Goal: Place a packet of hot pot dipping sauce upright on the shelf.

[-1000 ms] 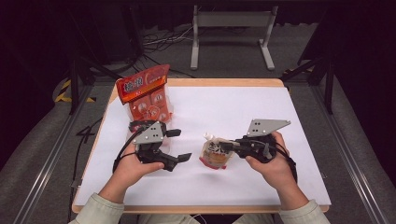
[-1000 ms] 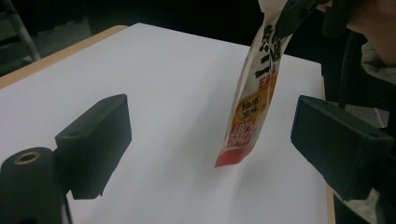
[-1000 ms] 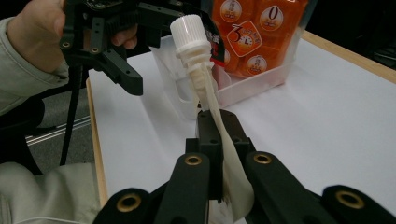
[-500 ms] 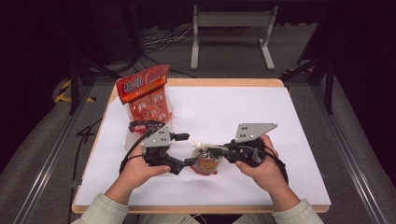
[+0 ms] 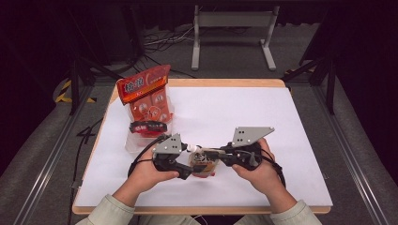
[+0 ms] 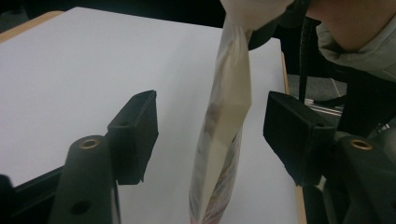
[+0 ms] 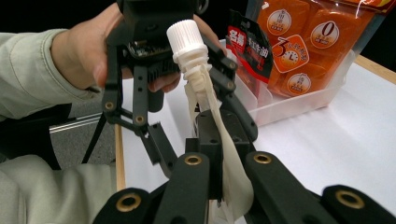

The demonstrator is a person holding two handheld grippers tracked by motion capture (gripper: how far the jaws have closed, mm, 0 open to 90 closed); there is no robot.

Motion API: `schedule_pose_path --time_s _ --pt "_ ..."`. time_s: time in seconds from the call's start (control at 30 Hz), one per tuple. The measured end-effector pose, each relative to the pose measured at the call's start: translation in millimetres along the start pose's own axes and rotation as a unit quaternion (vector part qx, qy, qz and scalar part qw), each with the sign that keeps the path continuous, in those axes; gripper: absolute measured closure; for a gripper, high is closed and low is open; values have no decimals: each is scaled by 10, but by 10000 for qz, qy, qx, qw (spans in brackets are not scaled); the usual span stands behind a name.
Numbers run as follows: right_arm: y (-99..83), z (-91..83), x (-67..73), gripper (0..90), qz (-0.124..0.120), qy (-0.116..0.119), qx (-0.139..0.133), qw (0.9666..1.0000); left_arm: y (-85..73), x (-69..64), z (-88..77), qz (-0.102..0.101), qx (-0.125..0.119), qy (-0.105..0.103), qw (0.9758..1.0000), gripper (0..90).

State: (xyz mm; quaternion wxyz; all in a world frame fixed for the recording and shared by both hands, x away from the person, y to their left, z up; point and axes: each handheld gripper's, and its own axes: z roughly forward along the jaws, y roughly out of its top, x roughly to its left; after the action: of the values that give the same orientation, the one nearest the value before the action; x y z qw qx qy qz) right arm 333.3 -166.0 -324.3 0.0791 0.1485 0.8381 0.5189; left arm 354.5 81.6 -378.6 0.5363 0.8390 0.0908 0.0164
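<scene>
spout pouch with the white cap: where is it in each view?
High view: spout pouch sits low centre, between the two hand-held grippers.
Left gripper view: it hangs edge-on between that gripper's black jaws, not yet pinched.
Right gripper view: centre, white cap on top, lower edge clamped in the jaws.
Shared landmark: the white table cover, also visible at and.

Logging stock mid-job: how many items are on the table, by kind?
Spouted pouch with white cap, clamped by the right gripper: 1
Orange snack bag: 1
Clear plastic bin: 1
Small black-and-red packet: 1
Total: 4
</scene>
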Motion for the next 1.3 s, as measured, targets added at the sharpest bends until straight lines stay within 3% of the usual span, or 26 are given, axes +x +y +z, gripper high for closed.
schedule_pose_path --time_s 0.13,0.3,0.47,0.53,0.7,1.0,1.3 --pt "-2 11 4 896 0 22 5 10000 -1 -5 12 11 8 -79 10000 460" --pt "-12 38 11 896 6 2 28 10000 -20 -9 33 28 10 -173 9998 650" --pt "-13 42 12 892 22 11 -19 10000 -30 -8 25 -47 5 -303 9995 784" --pt "-16 42 13 881 12 36 -78 10000 -29 -9 10 -4 17 -221 9998 814" --pt "-22 5 7 764 5 24 -432 9991 -43 17 -28 -68 121 -171 9998 838" --pt "-54 -160 -65 601 116 -7 -762 9970 -33 82 -213 -181 101 -71 9998 842" --pt "-178 -485 -255 529 315 -462 -957 9938 47 126 -599 -212 -166 193 9995 844"
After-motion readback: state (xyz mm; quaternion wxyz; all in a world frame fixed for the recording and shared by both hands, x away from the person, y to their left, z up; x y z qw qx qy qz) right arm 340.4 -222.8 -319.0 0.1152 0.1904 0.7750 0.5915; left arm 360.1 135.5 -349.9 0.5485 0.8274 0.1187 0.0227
